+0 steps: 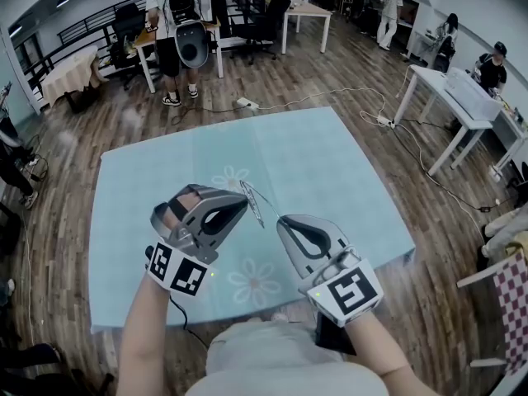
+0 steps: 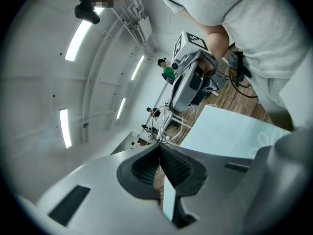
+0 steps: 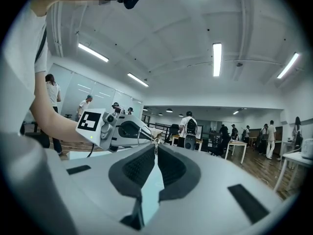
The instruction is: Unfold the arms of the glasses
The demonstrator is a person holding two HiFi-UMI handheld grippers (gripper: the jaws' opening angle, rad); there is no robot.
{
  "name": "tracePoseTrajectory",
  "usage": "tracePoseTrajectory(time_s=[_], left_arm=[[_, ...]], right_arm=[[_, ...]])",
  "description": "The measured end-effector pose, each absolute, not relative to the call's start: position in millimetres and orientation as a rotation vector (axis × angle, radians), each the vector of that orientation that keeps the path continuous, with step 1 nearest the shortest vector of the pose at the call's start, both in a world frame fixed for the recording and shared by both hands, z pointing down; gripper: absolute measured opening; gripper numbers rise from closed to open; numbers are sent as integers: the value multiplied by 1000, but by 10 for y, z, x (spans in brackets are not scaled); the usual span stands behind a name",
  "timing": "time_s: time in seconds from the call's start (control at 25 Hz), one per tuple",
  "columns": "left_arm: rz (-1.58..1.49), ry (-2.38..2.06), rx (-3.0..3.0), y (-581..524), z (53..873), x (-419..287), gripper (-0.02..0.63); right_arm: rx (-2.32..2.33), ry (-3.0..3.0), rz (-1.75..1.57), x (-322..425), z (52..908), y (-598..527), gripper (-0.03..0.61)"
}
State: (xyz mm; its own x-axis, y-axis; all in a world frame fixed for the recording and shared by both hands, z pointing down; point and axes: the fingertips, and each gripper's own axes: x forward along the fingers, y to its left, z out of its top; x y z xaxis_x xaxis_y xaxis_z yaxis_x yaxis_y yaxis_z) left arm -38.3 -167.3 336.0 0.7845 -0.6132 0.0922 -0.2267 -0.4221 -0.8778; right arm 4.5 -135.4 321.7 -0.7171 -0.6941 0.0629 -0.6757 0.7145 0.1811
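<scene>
Thin wire-rimmed glasses (image 1: 252, 202) hang in the air above the light blue table (image 1: 330, 163), between my two grippers. My left gripper (image 1: 245, 200) is shut on the frame from the left; in the left gripper view its pads meet on the wire (image 2: 163, 124) just past the tips (image 2: 159, 145). My right gripper (image 1: 281, 220) comes in from the right and lower, and its tips (image 3: 156, 148) pinch a thin wire arm of the glasses (image 3: 149, 139). Each gripper view shows the other gripper close ahead: the right one (image 2: 188, 82) and the left one (image 3: 117, 130).
The table carries only faint flower prints (image 1: 254, 281). Around it is wood floor with cables and a power strip (image 1: 246, 103). White desks (image 1: 450, 106) stand at the right, and people and office chairs (image 1: 177, 23) at the back. A checked chair (image 1: 511, 295) is at the right edge.
</scene>
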Motion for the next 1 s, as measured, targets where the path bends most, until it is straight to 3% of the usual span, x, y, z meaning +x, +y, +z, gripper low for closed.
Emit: tracePoseTrajectory(time_s=[1.0], left_arm=[[-476,565,-1969,-1386,3326,-365,9]], right_arm=[[1226,-2685,-248,643,3360,-1824,38]])
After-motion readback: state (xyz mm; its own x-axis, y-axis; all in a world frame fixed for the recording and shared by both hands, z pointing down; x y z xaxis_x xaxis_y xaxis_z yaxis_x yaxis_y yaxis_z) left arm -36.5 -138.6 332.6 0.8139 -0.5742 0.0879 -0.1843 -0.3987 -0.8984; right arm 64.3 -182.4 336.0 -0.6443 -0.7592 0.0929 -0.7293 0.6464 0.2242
